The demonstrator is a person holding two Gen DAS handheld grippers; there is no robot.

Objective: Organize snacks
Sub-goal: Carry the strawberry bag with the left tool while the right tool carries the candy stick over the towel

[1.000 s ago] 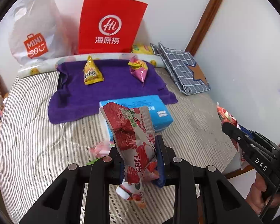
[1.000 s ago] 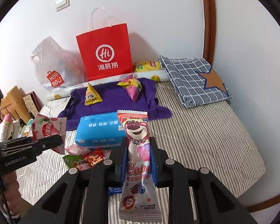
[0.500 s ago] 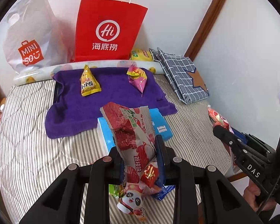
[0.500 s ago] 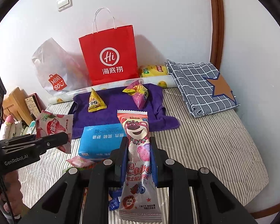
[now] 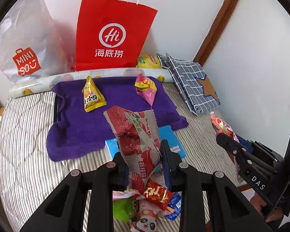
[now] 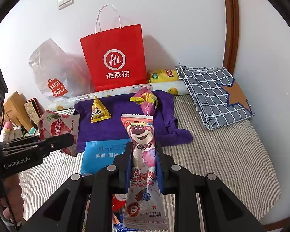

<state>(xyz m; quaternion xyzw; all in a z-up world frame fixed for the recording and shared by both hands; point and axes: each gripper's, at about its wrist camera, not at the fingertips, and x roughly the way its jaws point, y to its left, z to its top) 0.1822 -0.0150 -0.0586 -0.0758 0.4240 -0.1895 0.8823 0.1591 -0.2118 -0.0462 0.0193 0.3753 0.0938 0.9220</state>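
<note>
Left tool [image 5: 146,164]: jaws closed on a red-and-white crinkled foil snack packet with lychee pictures [image 5: 134,135], held upright above the striped bed [image 5: 25,154]. Right tool [image 6: 144,166]: jaws closed on a long white-and-pink plastic snack packet printed with a pink bear [image 6: 142,154], also upright, its lower end hanging below the tool. Both packets are clear of the bed surface. A purple towel [image 5: 110,119] lies toward the head edge of the bed and carries a yellow triangular foil snack pouch [image 5: 92,96] and a pink-and-yellow triangular foil snack pouch [image 5: 146,89], well apart from each other. A light blue rectangular tissue pack [image 6: 102,154] lies at the towel's near edge. A loose heap of small mixed wrappers [image 5: 150,203] lies on the bed under the left tool. Along the wall at the head edge stand a red paper carrier bag with white handles [image 6: 115,58] and a translucent white plastic shopping bag [image 5: 27,44]. A folded grey checked cloth with a brown star [image 6: 216,94] lies at the far right corner.
</note>
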